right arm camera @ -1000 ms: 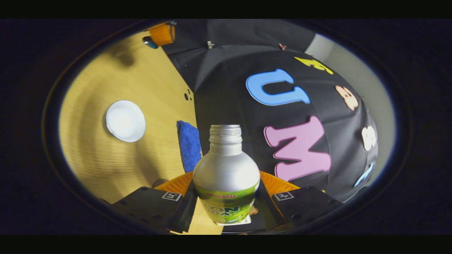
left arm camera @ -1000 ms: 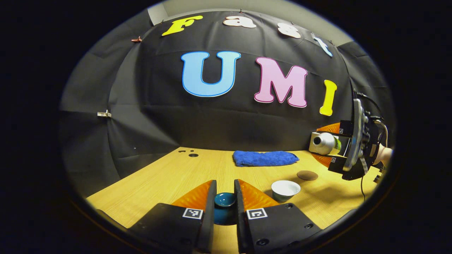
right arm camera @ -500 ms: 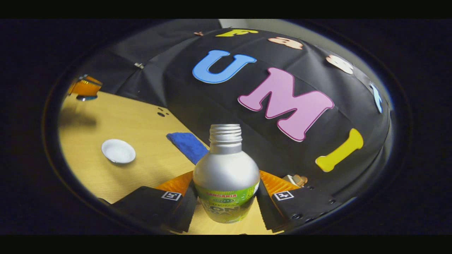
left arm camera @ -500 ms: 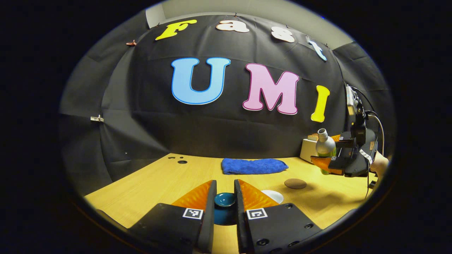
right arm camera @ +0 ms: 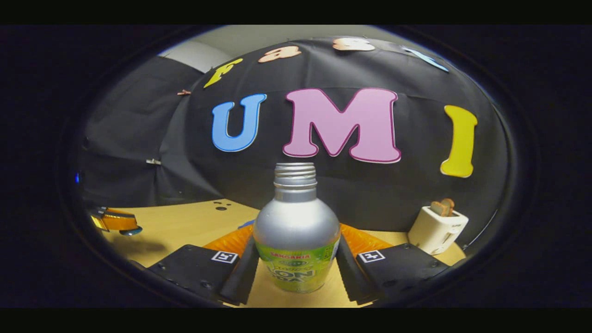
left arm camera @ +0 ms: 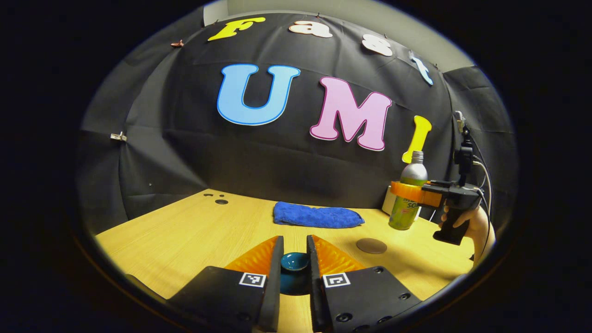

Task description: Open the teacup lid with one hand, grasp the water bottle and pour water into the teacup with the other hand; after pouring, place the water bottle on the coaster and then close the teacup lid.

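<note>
Right gripper (right arm camera: 296, 273) holds water bottle (right arm camera: 296, 231) upright, mouth up.

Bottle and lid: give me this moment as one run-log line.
bottle: upright, clamped in right hand-held gripper, above table | lid: clamped in left hand-held gripper | coaster: bare

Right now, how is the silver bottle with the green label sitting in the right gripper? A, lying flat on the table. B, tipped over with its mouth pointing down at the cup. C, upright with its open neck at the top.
C: the silver bottle with the green label stands upright between the jaws of the right gripper, its uncapped neck on top.
</note>
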Tool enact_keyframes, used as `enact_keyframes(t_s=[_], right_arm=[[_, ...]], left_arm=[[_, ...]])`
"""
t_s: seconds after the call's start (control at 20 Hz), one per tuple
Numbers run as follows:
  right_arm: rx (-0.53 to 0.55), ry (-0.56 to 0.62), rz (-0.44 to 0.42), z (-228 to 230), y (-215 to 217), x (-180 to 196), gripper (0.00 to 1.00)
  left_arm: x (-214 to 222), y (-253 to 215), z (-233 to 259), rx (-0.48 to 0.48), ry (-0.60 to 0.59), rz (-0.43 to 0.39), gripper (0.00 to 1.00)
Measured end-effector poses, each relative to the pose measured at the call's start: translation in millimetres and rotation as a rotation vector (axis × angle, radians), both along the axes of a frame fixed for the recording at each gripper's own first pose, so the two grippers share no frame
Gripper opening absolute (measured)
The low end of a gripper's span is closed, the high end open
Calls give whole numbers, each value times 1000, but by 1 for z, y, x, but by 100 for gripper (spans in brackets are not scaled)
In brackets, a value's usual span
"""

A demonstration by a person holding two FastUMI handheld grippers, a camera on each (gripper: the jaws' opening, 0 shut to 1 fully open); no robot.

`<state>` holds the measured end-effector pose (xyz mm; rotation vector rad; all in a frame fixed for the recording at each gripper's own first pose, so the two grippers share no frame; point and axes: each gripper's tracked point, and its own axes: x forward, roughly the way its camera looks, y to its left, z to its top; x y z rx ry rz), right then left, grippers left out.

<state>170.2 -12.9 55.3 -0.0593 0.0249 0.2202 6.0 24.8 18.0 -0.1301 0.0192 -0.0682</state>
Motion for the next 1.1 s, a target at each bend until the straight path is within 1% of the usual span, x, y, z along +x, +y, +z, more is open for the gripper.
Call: enact_keyframes(t_s=[0.05,0.1,0.15,0.3,0.35,0.4,0.45,0.5,0.55,0.6,0.65,0.7,0.8,0.85,0.9,0.95,1.0,1.1], right_arm=[[21,-10,-1,-3,-2,6,79],[41,-2,1,-18,-6,15,79],[45,19,2,-31,-7,19,79],[12,89,-11,-73,-12,26,79],[12,88,-17,-80,-15,27,79],[32,71,-25,-81,-17,27,79],[62,55,-25,-78,-18,28,79],[84,42,-24,-74,-17,31,80],[95,30,-27,-71,-19,34,79],[99,22,-36,-71,-22,37,79],[94,21,-44,-72,-24,40,79],[82,26,-46,-78,-23,42,80],[38,39,-54,-89,-22,46,79],[17,40,-54,-92,-19,46,79],[4,43,-55,-96,-18,48,79],[0,51,-46,-100,-14,49,79],[-1,58,-38,-103,-10,48,80],[-4,54,-44,-103,-12,49,81]], left_arm=[[1,0,-1,5,-1,0,34],[3,1,-2,12,2,1,31],[6,1,-3,11,5,3,31],[14,-4,-7,-9,17,-2,31],[17,-7,-8,-12,20,-7,34],[20,-10,-9,-10,23,-13,34],[22,-12,-8,-5,25,-18,30],[23,-13,-9,0,25,-21,34],[25,-14,-8,3,24,-23,30],[26,-16,-9,4,24,-26,30],[27,-17,-10,5,27,-27,30],[28,-17,-12,6,31,-27,34],[29,-16,-16,6,40,-24,34],[30,-16,-18,5,45,-23,30],[30,-15,-20,5,50,-21,34],[31,-14,-21,4,53,-19,34],[31,-14,-23,3,56,-18,30],[31,-12,-24,0,61,-14,30]])
